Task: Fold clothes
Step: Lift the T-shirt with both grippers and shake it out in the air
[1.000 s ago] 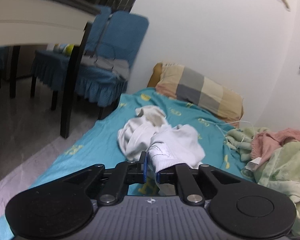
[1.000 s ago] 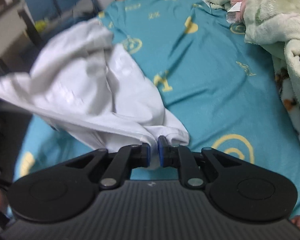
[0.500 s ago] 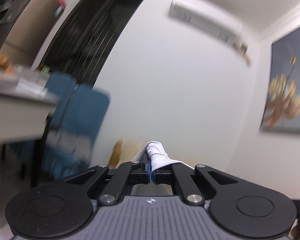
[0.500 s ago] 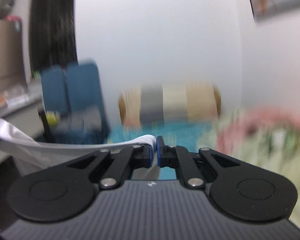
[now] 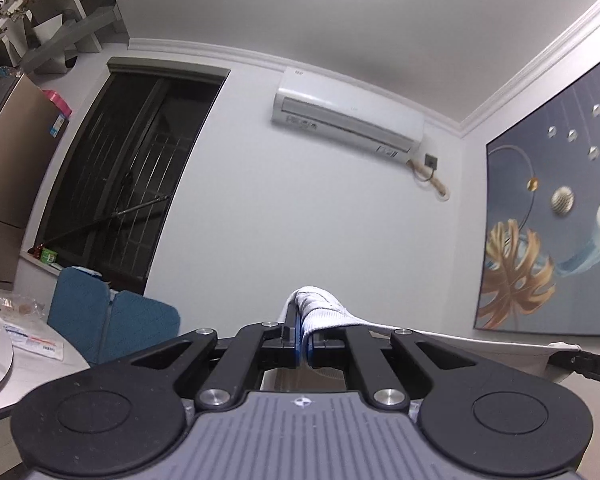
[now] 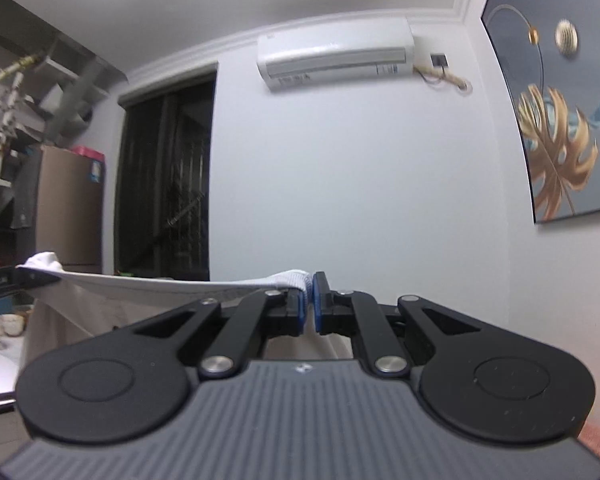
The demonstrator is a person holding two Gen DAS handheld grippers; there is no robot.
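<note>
A white garment [image 5: 320, 312] is held up in the air between both grippers, its top edge stretched taut. My left gripper [image 5: 304, 340] is shut on one ribbed corner of it; the edge [image 5: 480, 346] runs off to the right toward the other gripper's tip [image 5: 592, 366]. In the right wrist view my right gripper [image 6: 309, 308] is shut on the other ribbed corner, and the garment [image 6: 148, 282] spans leftward to the left gripper [image 6: 4, 280], with cloth hanging below. Both grippers point roughly level at the wall. The bed is out of view.
A white wall with an air conditioner [image 5: 348, 120] faces me. A dark barred window [image 5: 124, 176] lies left, a large painting [image 5: 556, 220] right. Blue chairs [image 5: 112, 320] and a white table [image 5: 12, 356] with packets stand at lower left, a brown fridge [image 6: 68, 208] beyond.
Both grippers rose high from the bed, lifting the white garment clear and spreading it between them. The views swung from the teal sheet up to the wall and ceiling.
</note>
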